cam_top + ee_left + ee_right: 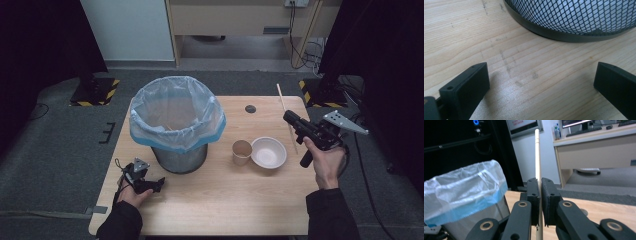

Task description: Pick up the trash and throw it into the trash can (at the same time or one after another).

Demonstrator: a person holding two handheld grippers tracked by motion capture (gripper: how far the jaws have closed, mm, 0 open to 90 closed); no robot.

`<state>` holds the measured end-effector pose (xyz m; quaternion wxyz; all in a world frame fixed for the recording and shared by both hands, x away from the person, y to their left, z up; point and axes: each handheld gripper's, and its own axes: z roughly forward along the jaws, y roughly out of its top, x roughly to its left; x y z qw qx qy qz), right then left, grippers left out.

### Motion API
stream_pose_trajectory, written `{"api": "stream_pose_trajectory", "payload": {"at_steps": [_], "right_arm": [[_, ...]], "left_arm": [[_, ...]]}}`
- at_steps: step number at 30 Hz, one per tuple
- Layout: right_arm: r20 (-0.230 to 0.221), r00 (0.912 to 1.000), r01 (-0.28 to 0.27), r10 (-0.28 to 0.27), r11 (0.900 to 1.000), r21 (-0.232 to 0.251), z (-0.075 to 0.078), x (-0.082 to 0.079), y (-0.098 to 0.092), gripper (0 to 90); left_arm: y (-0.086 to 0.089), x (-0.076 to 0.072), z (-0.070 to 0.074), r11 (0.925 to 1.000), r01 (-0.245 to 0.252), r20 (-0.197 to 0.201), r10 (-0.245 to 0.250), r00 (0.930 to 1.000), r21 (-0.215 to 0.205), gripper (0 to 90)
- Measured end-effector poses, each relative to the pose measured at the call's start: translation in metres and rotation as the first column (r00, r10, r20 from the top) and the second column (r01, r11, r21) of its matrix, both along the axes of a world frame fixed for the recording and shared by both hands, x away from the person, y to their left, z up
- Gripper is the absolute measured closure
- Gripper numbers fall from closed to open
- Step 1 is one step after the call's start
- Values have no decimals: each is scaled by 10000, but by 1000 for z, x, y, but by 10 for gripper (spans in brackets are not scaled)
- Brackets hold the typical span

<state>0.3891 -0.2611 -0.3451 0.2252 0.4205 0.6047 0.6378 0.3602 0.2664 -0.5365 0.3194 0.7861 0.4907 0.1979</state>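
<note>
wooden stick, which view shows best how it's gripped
The right gripper view: the wooden stick stands clamped between the right tool's shut jaws. The high view shows it thin and small past the hand. The left gripper view faces table and bin.

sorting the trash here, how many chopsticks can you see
1. The chopstick is clamped upright between the jaws of the right gripper, raised over the table's right edge. A pale strip inside the bin may be another; too unclear to tell.

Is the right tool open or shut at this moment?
Shut. In the right gripper view the right tool has both jaws pressed against a thin wooden stick, which runs up between them.
</note>
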Motion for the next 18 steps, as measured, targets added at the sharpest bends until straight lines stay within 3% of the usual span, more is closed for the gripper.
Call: {"api": "stream_pose_trajectory", "payload": {"at_steps": [6, 18], "right_arm": [[415, 9990, -177, 168, 9996, 225, 15, -1, 5, 857], [1236, 9892, -840, 787, 9957, 379, 54, 4, 39, 857]], "left_arm": [[0, 0, 0, 10000, 1, -1, -1, 10000, 0, 0], [0, 0, 0, 10000, -1, 0, 1, 10000, 1, 0]]}}
